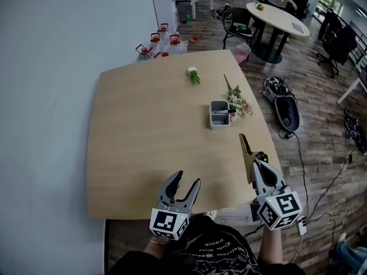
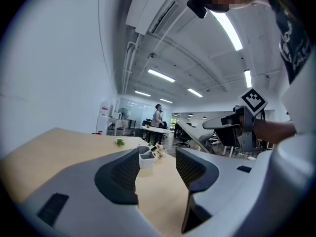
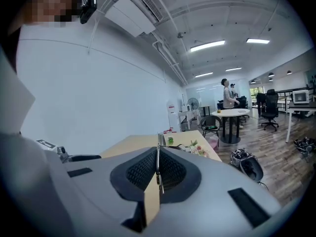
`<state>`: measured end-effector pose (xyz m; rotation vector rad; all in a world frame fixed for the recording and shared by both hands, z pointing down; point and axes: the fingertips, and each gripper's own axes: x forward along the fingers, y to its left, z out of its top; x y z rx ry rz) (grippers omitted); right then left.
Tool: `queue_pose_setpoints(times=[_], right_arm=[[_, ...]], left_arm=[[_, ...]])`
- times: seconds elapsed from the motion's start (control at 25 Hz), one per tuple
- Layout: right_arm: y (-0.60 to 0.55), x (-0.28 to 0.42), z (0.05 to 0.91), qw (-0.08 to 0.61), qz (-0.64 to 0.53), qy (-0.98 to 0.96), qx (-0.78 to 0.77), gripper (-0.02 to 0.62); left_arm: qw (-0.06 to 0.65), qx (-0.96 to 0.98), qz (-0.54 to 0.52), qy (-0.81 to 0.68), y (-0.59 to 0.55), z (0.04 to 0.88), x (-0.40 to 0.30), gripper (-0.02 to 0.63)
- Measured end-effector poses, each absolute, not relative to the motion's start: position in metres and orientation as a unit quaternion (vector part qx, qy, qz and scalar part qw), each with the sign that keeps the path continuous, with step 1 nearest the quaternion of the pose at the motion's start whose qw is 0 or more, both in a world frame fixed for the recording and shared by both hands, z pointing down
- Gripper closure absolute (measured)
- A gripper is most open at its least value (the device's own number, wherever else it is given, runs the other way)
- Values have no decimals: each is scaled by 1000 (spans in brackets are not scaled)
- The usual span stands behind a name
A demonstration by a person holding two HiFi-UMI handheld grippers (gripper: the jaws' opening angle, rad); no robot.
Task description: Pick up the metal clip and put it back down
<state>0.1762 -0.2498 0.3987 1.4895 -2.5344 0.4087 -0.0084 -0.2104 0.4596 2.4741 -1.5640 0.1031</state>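
Observation:
A long, flat, gold-coloured metal clip (image 1: 247, 150) sticks out of my right gripper (image 1: 255, 160), which hovers over the wooden table's (image 1: 143, 136) near right corner. In the right gripper view the clip (image 3: 157, 157) appears edge-on as a thin strip, pinched between the pads of my right gripper (image 3: 158, 168). My left gripper (image 1: 188, 182) sits at the table's near edge, to the left of the right one. It stands open with nothing between its fingers, as the left gripper view (image 2: 158, 164) also shows.
A grey compartment box (image 1: 219, 114) stands right of the table's centre, with a sprig of flowers (image 1: 238, 103) beside it. A small green plant (image 1: 194, 75) lies farther back. Red-capped bottles (image 1: 157, 43) and a dark bag (image 1: 284, 105) are on the floor.

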Motion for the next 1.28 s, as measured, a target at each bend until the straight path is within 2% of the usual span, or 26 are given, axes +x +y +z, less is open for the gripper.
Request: queue_pose_setpoints(times=[0.36,1.28], right_arm=[[-247,152,408,87,150,-864,472,580],[-274,7,457,125,207,-924,298,580]], left_arm=[[110,832,29,-543,-208,461,-20,368],[122,742,31,-659,-183,466,-109,370]])
